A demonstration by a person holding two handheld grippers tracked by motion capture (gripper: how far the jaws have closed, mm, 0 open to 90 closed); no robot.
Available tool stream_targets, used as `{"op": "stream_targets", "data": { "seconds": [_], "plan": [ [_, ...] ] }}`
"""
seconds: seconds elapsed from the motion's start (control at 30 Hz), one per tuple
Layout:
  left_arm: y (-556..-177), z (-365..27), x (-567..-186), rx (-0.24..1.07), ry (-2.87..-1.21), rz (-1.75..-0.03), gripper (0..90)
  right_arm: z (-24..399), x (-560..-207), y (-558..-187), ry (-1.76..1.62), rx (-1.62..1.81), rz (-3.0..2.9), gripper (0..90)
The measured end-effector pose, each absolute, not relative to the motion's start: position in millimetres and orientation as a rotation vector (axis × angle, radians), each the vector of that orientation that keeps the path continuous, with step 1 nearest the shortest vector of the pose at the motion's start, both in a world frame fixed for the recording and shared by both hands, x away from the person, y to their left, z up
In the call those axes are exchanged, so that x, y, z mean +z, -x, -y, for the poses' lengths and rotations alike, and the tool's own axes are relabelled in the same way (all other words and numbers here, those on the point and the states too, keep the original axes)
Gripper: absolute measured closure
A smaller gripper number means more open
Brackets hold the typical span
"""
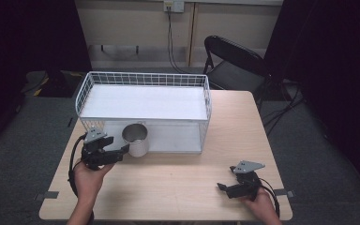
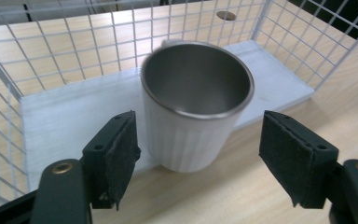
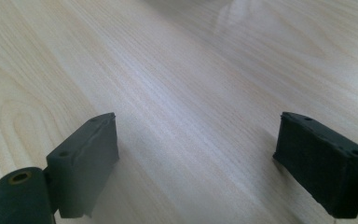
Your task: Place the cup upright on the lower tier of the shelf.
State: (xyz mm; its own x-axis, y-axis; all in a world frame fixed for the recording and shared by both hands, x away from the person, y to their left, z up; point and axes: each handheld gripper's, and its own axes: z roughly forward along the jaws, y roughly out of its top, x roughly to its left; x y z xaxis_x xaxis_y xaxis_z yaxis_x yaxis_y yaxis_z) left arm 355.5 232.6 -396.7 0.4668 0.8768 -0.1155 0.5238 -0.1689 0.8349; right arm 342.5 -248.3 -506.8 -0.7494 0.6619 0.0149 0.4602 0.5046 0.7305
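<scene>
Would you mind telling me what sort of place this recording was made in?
Probably an office or lab room set up for recording: a plain wooden table on grey carpet, a folding chair behind it, and a wall socket with cables hanging down.

A light wooden table (image 1: pixel 187 187) carries a white wire rack (image 1: pixel 145 101); a steel-lined cup (image 1: pixel 136 139) stands at its lower shelf's edge.

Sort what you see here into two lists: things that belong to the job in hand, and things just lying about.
In the job:
- steel-lined white mug, at the front edge of the rack's lower shelf
- white wire rack
- left claw, open, the mug between its pads, untouched

Lying about:
- right claw, open over bare table
- black folding chair
- wall cable
</scene>
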Motion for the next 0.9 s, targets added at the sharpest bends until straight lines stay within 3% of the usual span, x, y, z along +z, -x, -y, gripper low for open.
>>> {"op": "stream_targets", "data": {
  "seconds": [0.3, 0.53, 0.8, 0.9],
  "plan": [
    [-346.9, -232.8, -416.5, 0.487, -1.844, -1.191, 17.3, 248.3, -506.7, -342.4, -0.950, 1.086, -2.483, 12.2],
    [-349.4, -223.3, -428.7, 0.504, -1.868, -1.183, 19.0, 248.3, -506.7, -342.4, -0.950, 1.086, -2.483, 12.2],
    [-359.2, -209.3, -435.7, 0.514, -1.892, -1.169, 28.8, 248.3, -506.7, -342.4, -0.950, 1.086, -2.483, 12.1],
    [-362.0, -204.4, -436.0, 0.520, -1.913, -1.156, 37.9, 248.3, -506.7, -342.4, -0.950, 1.086, -2.483, 12.1]
  ]
}}
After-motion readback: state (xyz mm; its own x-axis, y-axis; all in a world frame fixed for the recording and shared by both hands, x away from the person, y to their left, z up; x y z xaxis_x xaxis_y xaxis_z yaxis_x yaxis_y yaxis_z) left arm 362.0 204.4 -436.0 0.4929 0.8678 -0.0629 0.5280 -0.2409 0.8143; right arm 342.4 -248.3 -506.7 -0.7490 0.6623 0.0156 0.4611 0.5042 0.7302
